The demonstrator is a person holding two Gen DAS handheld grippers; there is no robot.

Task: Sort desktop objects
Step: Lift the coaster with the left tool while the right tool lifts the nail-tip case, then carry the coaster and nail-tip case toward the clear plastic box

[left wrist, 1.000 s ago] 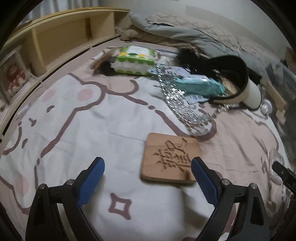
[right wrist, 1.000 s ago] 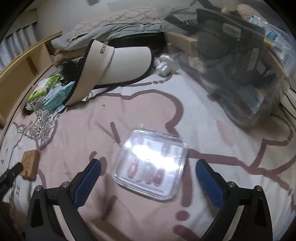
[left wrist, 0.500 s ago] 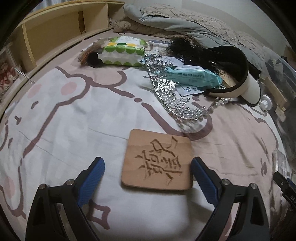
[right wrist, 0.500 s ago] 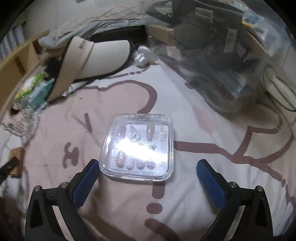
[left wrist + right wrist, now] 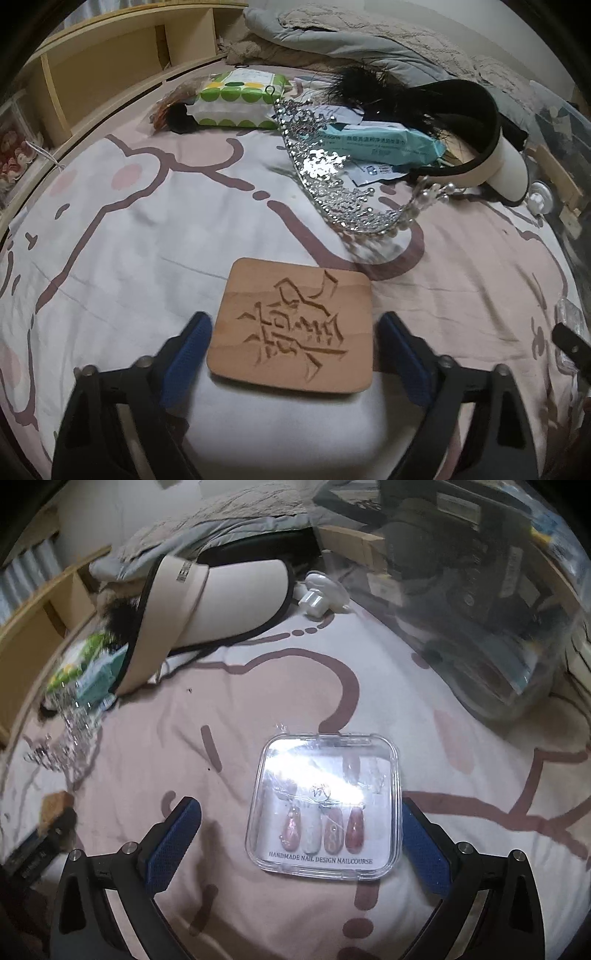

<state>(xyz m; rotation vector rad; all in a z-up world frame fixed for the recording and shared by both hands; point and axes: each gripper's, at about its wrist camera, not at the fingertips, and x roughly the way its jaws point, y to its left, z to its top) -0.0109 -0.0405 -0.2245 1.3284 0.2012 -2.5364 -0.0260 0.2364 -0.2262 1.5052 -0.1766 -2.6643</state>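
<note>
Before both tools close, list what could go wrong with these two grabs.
1. The left tool straddles the carved wooden coaster, which lies flat on the soft printed bedsheet; the pads may pinch cloth or slip off its thin edge.
2. The clear nail box sits off-centre in the right tool, close to one pad; closing may push or twist it.
3. Its smooth, glossy lid might slip.

Surface: bedsheet [image 5: 155, 236], white and pink with brown cartoon outlines, lightly creased. Left edge: pale wooden shelf unit [image 5: 122, 62] with open cubbies. Far end: rumpled grey quilted duvet [image 5: 369, 40] against a plain light wall [image 5: 122, 513]. Right side: large clear plastic storage bin [image 5: 476, 602], contents dark, not identifiable through the blur. Lighting dim, indoor; strong glare from overhead.
</note>
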